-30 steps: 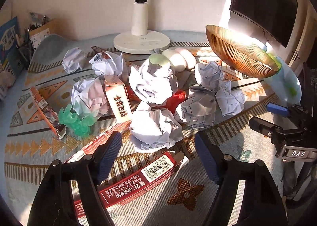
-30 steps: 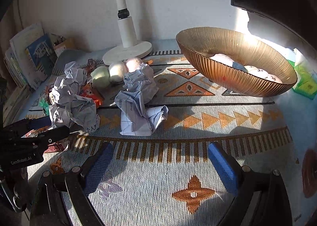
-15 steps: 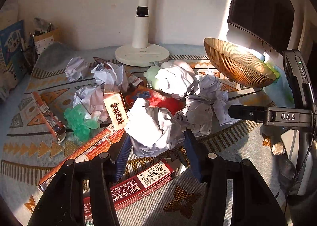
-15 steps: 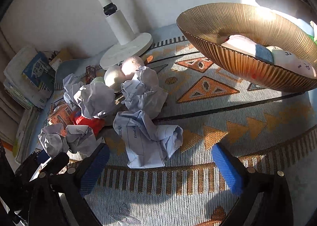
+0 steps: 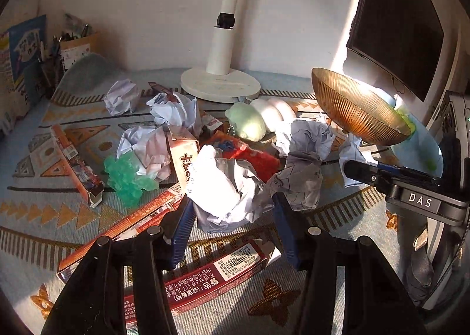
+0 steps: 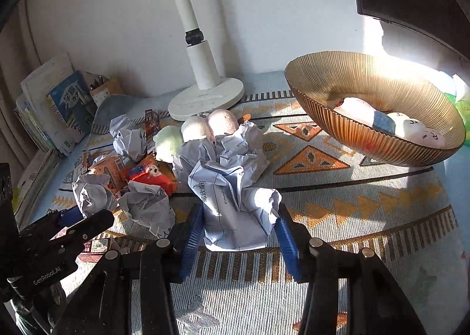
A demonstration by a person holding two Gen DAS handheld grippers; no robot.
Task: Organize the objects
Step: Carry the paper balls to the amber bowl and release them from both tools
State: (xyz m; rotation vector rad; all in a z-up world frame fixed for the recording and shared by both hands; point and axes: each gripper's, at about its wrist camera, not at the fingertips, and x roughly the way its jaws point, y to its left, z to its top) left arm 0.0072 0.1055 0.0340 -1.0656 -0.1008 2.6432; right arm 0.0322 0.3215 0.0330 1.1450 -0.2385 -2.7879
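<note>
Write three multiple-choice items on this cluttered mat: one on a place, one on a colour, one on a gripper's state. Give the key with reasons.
1. Where does the lamp base stand?
A. by the back wall
B. inside the bowl
C. on the books

2. What colour is the ribbed bowl?
A. blue
B. amber-gold
C. black

3. What is between the right gripper's pads?
A. nothing
B. a red box
C. crumpled paper

Key: 1 A, it sits on the mat's far edge against the wall; 2 B, its ribbed wall glows gold; 3 C, both blue pads, which have just been closing, press the paper's sides.

Crumpled paper ball (image 5: 232,188) between jaws
</note>
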